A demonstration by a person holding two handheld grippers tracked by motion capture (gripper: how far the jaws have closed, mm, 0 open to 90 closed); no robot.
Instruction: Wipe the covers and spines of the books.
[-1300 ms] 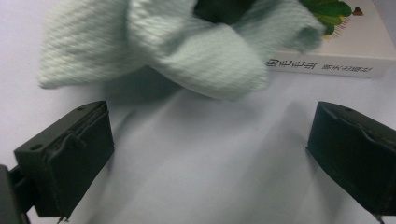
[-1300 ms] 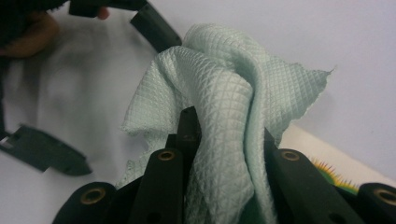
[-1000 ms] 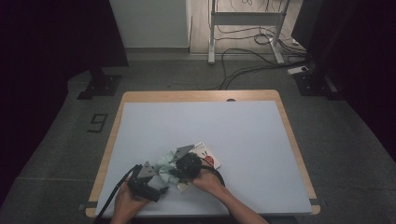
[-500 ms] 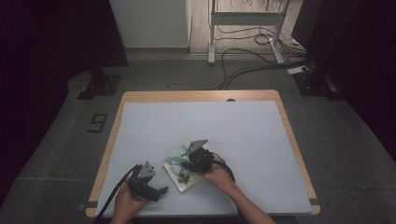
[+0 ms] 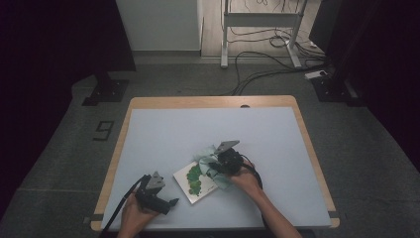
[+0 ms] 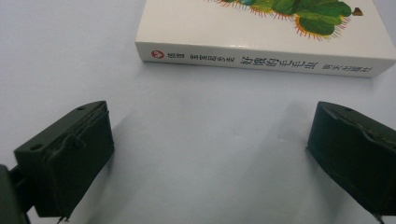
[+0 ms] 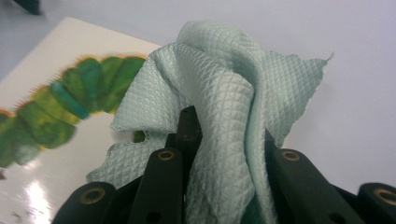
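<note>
Shifted rightward across the book since a second ago, right gripper clamped on the pale green cloth, probably brushing the cover. Risk: cloth slipping loose or dragging the book. Left gripper parked wide, empty, just short of the spine.

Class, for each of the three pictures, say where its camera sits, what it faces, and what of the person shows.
High view: above the table, looking down; forearms, left tongs, right tongs.
Left gripper view: on the left tongs, open, facing the book.
Right gripper view: on the right tongs, shut on the cloth.
All share the book.
</note>
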